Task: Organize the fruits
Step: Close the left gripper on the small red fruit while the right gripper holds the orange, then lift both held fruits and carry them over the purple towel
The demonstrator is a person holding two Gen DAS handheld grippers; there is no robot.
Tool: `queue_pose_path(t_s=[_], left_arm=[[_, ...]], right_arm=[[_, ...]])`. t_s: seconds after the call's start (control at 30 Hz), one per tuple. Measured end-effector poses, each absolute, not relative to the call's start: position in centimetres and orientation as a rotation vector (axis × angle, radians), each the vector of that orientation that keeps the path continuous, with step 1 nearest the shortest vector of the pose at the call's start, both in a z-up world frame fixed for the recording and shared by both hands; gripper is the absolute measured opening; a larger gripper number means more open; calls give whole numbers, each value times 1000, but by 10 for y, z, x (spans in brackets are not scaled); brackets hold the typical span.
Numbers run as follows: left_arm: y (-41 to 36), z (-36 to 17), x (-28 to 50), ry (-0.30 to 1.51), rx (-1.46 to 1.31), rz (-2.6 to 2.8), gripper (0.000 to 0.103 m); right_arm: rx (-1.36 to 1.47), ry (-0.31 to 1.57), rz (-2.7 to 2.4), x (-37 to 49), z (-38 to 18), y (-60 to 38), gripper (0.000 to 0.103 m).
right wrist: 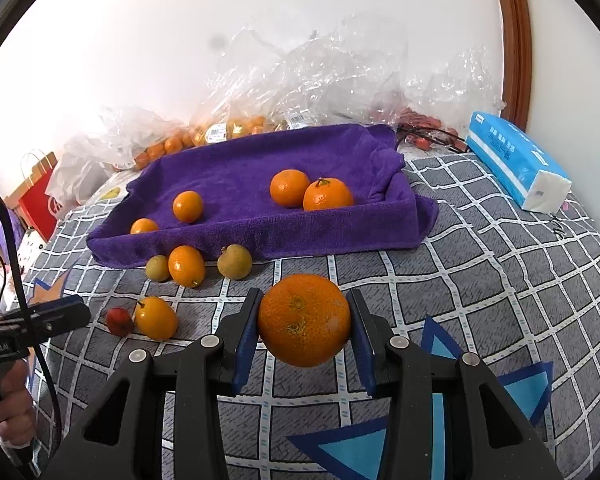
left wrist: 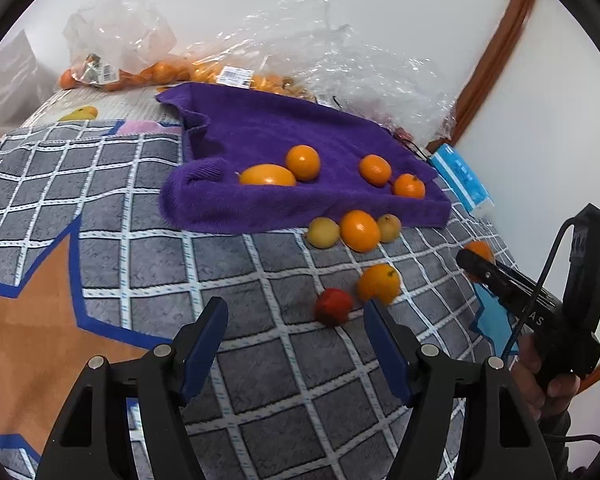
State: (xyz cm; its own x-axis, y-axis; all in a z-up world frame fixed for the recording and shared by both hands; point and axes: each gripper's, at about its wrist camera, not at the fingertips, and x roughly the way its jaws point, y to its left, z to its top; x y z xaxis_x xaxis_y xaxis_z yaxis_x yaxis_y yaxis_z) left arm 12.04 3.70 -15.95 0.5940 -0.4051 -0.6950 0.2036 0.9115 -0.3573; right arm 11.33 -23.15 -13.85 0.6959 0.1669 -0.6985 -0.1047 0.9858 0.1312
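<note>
My right gripper (right wrist: 305, 300) is shut on a large mandarin (right wrist: 304, 320), held above the checked blanket (right wrist: 480, 280) in front of the purple towel-lined tray (right wrist: 240, 168). The tray holds two mandarins (right wrist: 328, 195) on its right and two smaller orange fruits (right wrist: 187, 206) on its left. My left gripper (left wrist: 295, 306) is open with nothing between its fingers. It hovers just short of a small red fruit (left wrist: 334, 306) and an orange kumquat (left wrist: 379, 283). Three more loose fruits (left wrist: 360, 230) lie against the tray's front edge (left wrist: 300, 216). The right gripper's finger (left wrist: 484, 268) shows at the right.
Clear plastic bags of oranges (left wrist: 160, 72) lie behind the tray against the white wall. A blue tissue pack (right wrist: 516, 160) sits at the right by a wooden door frame (right wrist: 508, 40). A red paper bag (right wrist: 40, 200) stands at the far left. A hand (right wrist: 8, 412) grips the left tool.
</note>
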Motion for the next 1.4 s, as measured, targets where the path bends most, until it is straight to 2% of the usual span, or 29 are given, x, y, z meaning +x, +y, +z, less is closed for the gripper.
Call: queue_pose_path(t_s=[0.27,0.37,0.43,0.57,0.63,0.67,1.0,1.4], left_arm=[[4,-164,128,893,-196,-347,65],[-1,-166,132,892,-155,-314,58],[-5,-167,133,888,-116,-300,47],[-13,-169,134,884,-46,-307,38],[-16,-168,135,885,-30,-310,25],[-17,-168,135,886,-24,-311,23],[-8,-160,128,896,-81,-287,23],[30,-112,125,812,-142,-259,23]], right_arm=[[65,772,143,102,-137,-237,42],[71,767,147,99,-136,-242,42],[77,763,146,98,-137,-243,42],[86,761,144,96,-137,-245,42],[91,758,149,94,-135,-245,42],[93,754,152,93,-133,-245,42],[61,765,145,91,-124,-235,42],[75,768,134,109,-105,-221,42]])
